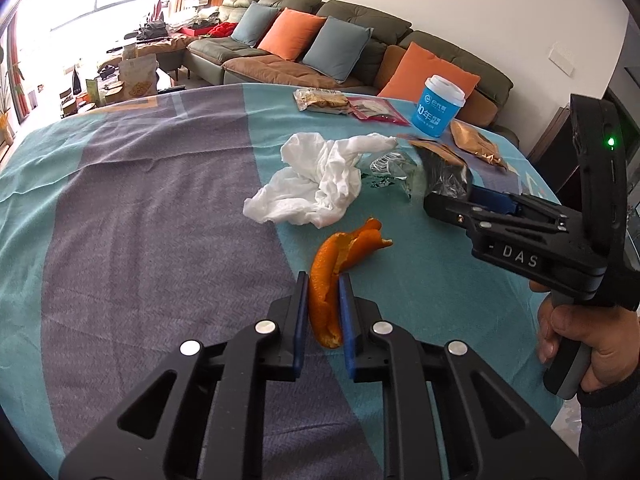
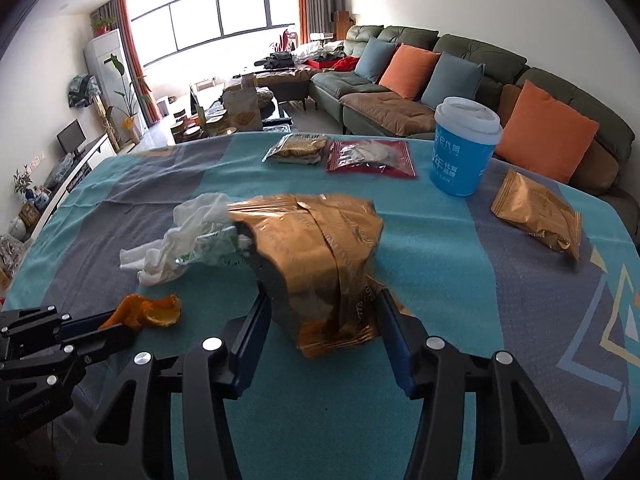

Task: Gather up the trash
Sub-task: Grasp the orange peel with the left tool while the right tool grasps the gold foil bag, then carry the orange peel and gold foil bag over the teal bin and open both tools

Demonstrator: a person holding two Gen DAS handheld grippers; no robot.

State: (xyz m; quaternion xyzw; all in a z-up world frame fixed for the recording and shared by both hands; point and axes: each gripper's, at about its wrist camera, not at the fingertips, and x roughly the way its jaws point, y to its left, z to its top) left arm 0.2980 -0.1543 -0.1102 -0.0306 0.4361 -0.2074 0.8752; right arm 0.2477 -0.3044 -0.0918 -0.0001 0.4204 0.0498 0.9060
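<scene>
Cloth (image 1: 132, 200) in teal and grey covers the table, and its left half lies bare out to the rounded far edge. Toward the middle, the left gripper (image 1: 324, 280) reaches forward low over the cloth, its blue pads (image 1: 302, 320) pressed against both sides of an orange peel (image 1: 332, 264), whose far end curls out past the fingertips. Just beyond the peel sits a crumpled white tissue (image 1: 316, 184), touching a clear, crinkled wrapper (image 1: 386, 172). To the right, the right gripper (image 2: 324, 300) comes in from the side, held by a hand (image 1: 580, 336) on its grip; its fingers are spread around a torn gold snack bag (image 2: 320, 252) that stands up between them, and whether they press it cannot be told. Along the far edge lie a cookie packet (image 2: 298, 149), a red pouch (image 2: 370, 158) and a blue cup (image 2: 462, 148), with a second gold bag (image 2: 538, 214) near the right edge.
</scene>
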